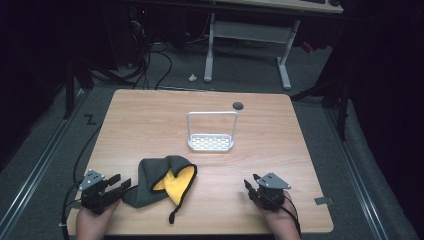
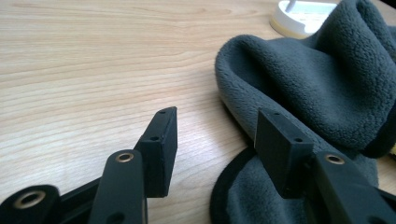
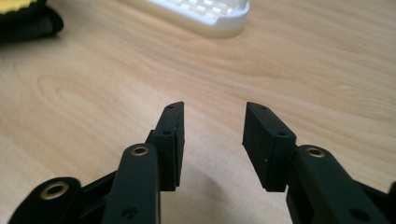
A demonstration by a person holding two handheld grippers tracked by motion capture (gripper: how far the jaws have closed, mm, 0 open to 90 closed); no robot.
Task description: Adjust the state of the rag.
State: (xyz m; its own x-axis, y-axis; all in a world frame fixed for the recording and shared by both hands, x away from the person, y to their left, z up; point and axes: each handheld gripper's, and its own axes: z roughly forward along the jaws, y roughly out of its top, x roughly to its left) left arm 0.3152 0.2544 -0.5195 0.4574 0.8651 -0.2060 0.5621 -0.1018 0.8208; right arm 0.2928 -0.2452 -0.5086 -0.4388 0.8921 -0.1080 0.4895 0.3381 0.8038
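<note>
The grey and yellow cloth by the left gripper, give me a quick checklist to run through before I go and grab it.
1. Left gripper open: ok, a clear gap between its jaws.
2. Left gripper lined up with the cloth: ok, the grey edge lies just ahead of the jaws and one jaw sits over it.
3. Nothing caught in the left gripper: ok, bare table shows through the gap.
4. Right gripper open and free: ok, jaws apart over bare wood.
5. White rack clear of the cloth: ok, it stands apart, farther back.
6. Cloth lying flat: not ok, it is bunched, yellow lining showing.
</note>
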